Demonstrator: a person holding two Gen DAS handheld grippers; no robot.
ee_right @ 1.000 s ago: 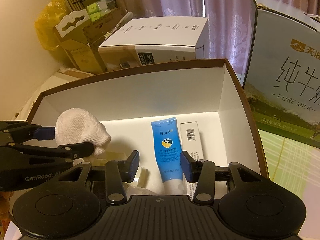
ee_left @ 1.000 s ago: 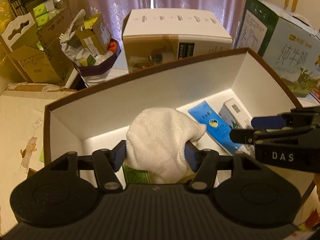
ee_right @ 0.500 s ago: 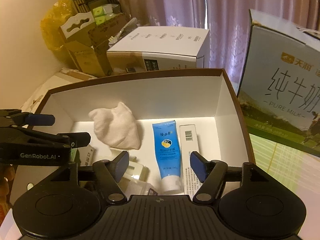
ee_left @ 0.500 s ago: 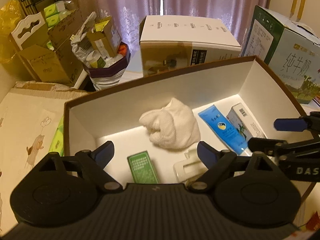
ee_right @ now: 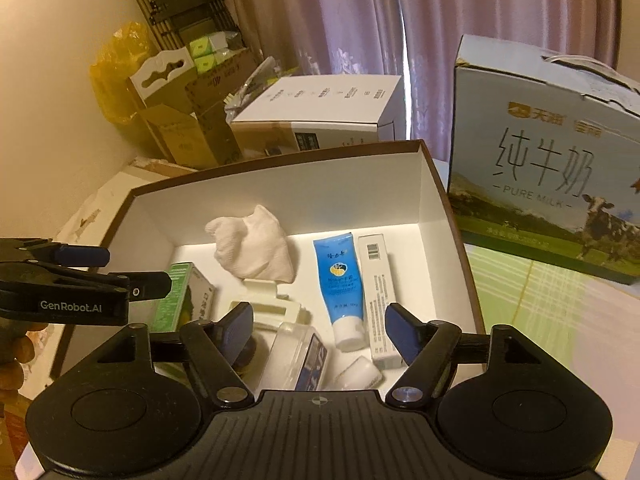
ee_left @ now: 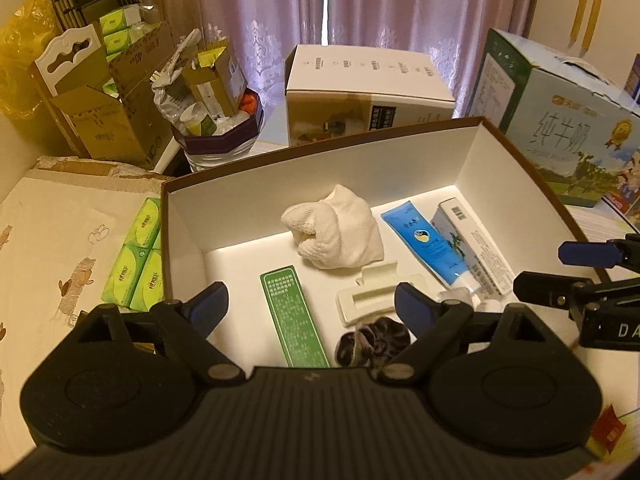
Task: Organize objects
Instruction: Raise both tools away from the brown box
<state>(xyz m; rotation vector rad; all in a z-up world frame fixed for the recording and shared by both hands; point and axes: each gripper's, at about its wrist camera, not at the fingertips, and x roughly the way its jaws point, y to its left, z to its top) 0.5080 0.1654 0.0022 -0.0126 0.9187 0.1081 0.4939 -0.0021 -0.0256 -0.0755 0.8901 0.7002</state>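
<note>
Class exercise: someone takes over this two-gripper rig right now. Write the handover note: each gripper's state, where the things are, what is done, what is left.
Left gripper: open, empty, above the box.
Right gripper: open, empty, over the box's right half.
In the box: white cloth at the back, blue tube and white carton side by side on the right, green carton, cream hair clip, dark scrunchie.
Done: those items are boxed.
Left: possibly the green tissue packs lying outside, left of the box.

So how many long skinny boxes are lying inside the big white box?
2. The green box lies at the near left, and the white barcode box lies at the right beside the blue tube. The grippers may hide more.
</note>
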